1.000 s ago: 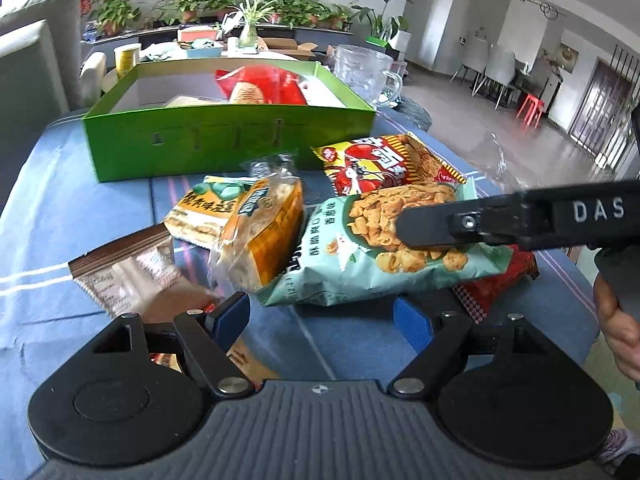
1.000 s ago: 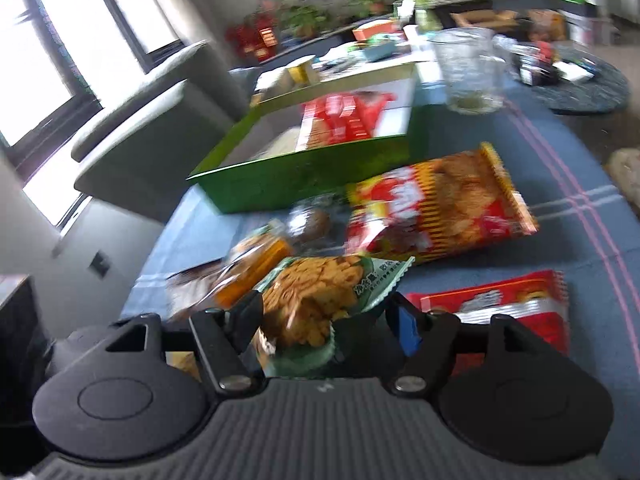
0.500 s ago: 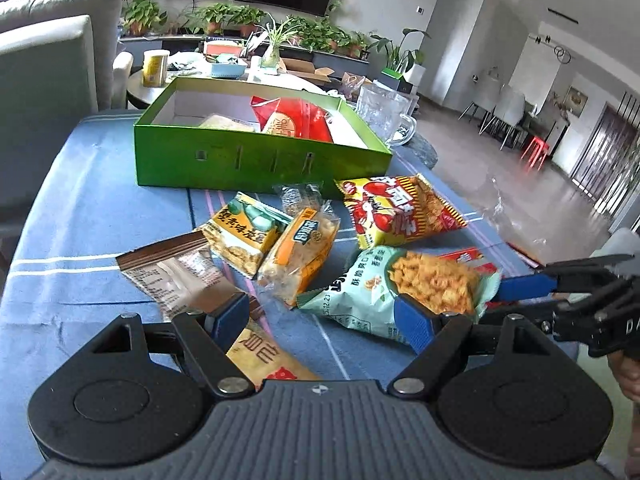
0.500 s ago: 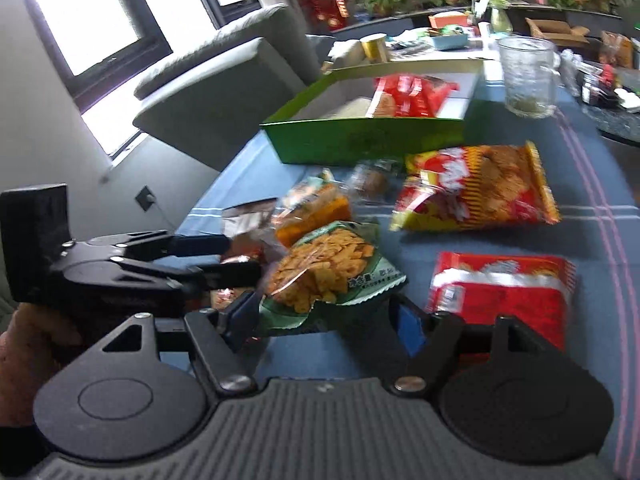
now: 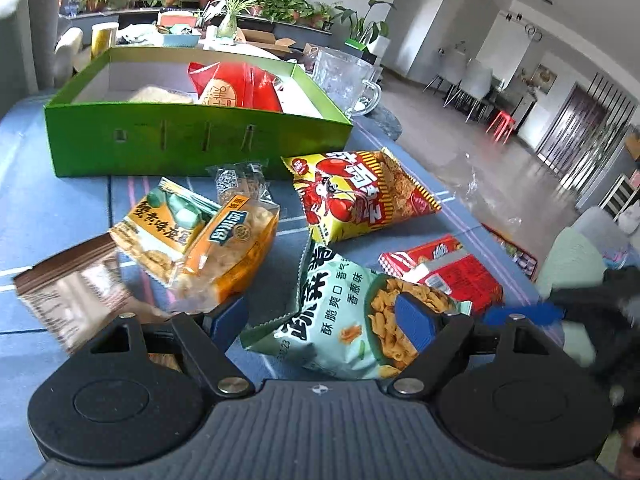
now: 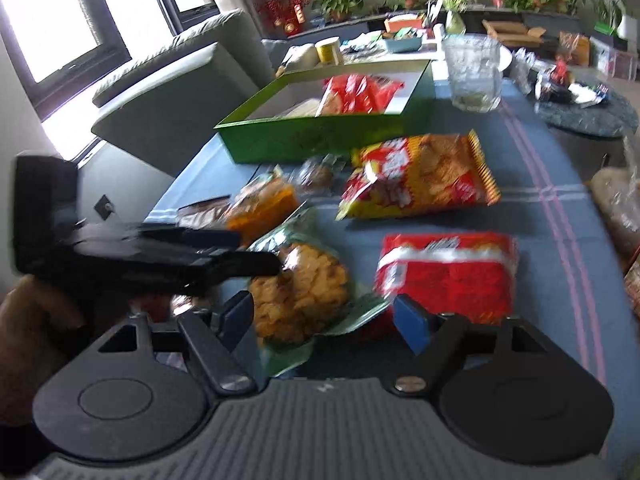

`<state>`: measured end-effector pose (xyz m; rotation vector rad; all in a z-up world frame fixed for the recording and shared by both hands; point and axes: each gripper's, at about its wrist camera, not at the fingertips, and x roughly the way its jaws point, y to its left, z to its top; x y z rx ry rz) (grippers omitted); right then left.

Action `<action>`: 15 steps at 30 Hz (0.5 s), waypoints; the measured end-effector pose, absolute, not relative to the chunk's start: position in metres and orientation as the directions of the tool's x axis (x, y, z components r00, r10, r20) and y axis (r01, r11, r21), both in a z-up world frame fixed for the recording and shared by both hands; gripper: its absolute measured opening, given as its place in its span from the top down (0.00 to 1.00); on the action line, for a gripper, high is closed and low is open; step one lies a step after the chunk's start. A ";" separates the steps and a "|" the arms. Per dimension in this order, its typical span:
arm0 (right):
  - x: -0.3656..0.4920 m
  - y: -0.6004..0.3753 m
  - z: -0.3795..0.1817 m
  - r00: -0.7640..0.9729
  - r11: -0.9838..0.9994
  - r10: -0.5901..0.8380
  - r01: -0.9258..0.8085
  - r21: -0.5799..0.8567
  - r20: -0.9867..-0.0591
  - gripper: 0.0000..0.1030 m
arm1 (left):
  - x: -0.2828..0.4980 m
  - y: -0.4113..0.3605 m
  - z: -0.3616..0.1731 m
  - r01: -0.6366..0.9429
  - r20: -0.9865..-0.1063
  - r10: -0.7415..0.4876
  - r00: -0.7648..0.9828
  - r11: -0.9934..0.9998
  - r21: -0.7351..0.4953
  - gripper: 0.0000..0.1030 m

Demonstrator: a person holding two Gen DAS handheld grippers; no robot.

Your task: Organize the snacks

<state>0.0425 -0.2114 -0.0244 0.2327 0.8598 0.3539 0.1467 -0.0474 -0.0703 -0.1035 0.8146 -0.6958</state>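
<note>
A pale green snack bag (image 5: 332, 320) with orange crisps pictured lies between the fingers of my open left gripper (image 5: 322, 320). It also lies between the fingers of my open right gripper (image 6: 324, 316), where it shows as a blurred green bag (image 6: 300, 296). The left gripper (image 6: 224, 252) reaches in from the left in the right wrist view. The green box (image 5: 192, 136) stands behind with a red packet (image 5: 236, 88) inside. A red and yellow lobster bag (image 5: 360, 196), a red packet (image 5: 448, 268), an orange bag (image 5: 236, 248) and a brown packet (image 5: 68, 292) lie around.
A glass mug (image 5: 344, 80) stands right of the green box. A yellow-green snack bag (image 5: 160, 228) lies under the orange bag. The blue tablecloth's (image 5: 48, 208) right edge runs past the red packet. A grey sofa (image 6: 168, 88) stands to the left, and plants line the back.
My left gripper has moved right, over the pale green bag, which now sits between its fingers. My right gripper has pulled back a little, and the bag has shifted under it.
</note>
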 end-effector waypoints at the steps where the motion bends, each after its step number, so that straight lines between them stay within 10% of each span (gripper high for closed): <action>1: 0.042 -0.210 -0.027 0.591 0.915 0.398 -0.203 0.348 -0.702 0.22 | 0.148 -0.047 -0.072 0.526 -0.634 -0.613 0.472 0.773 -0.355 0.23; 15: 0.053 -0.224 -0.048 0.604 0.888 0.390 -0.046 0.458 -0.695 0.22 | 0.108 -0.040 -0.073 0.585 -0.635 -0.650 0.417 0.727 -0.359 0.32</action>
